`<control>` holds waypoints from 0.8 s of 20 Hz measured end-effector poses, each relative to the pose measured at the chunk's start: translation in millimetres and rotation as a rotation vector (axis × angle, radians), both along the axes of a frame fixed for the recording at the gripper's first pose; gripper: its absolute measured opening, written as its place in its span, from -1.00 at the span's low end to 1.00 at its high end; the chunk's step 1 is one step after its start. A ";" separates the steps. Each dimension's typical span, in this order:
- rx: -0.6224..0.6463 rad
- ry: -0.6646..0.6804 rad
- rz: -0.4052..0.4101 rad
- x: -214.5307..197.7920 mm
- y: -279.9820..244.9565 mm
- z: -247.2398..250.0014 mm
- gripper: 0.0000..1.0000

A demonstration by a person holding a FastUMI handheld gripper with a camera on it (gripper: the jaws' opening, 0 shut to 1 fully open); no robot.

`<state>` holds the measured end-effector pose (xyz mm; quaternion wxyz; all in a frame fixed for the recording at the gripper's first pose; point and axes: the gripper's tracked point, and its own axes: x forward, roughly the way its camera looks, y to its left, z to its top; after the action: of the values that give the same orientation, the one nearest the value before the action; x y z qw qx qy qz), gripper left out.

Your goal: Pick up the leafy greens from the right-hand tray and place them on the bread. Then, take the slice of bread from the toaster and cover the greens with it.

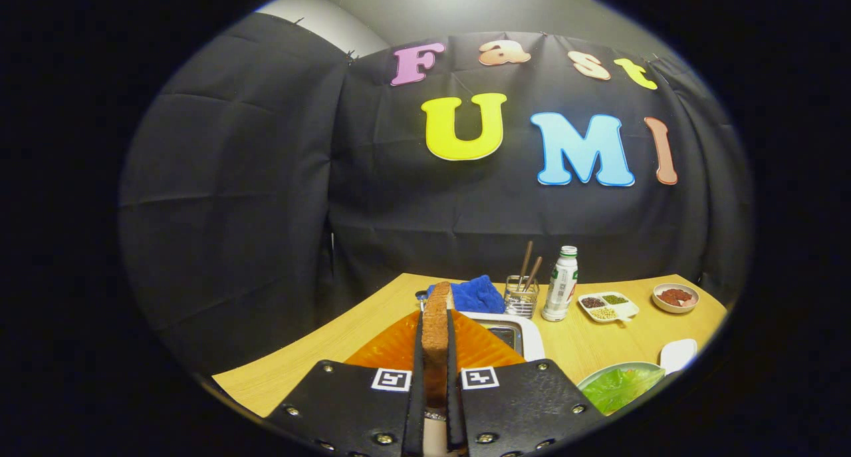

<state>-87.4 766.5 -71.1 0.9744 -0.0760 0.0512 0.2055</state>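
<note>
Your gripper (435,377) is closed narrow on the bread (436,330), one finger flat against each face, so the slice stands on edge and rises ahead of the fingertips. Held that way it looks freshly lifted and raised for carrying, which puts you, I judge, in the second half of the task: the cover slice is in hand and wants laying flat over the greens.

Going left to right: under and behind the slice lies an orange plate (392,347), mostly masked by the gripper body. You cannot see whether a base slice or any greens sit on it. Just right of the slice is a white-rimmed appliance (528,334) with a dark inner panel, probably the toaster, but only its corner is clear and no slot can be made out.

Farther back on the desk (312,357) are a blue cloth (475,294), a wire holder (520,301) with two sticks, a white bottle (560,285), a divided dish (608,306) of small seeds or beans, and a bowl (675,297) of something reddish.

Near your right finger, a pale-rimmed tray (592,376) holds leafy greens (621,387), cut off low down. So greens remain in that tray; whether others are already on the bread is hidden. Beside it, a white object (678,354) is too cropped to name.
</note>
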 end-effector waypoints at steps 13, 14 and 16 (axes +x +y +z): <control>0.024 -0.104 0.006 -30.2 0.3 24.9 -0.85; 0.041 -0.116 0.010 -34.1 -2.1 35.4 -0.84; 0.062 -0.119 0.029 -39.7 -3.3 48.6 -0.85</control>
<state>-127.1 763.2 -22.4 0.9745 -0.0587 -0.0144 0.2162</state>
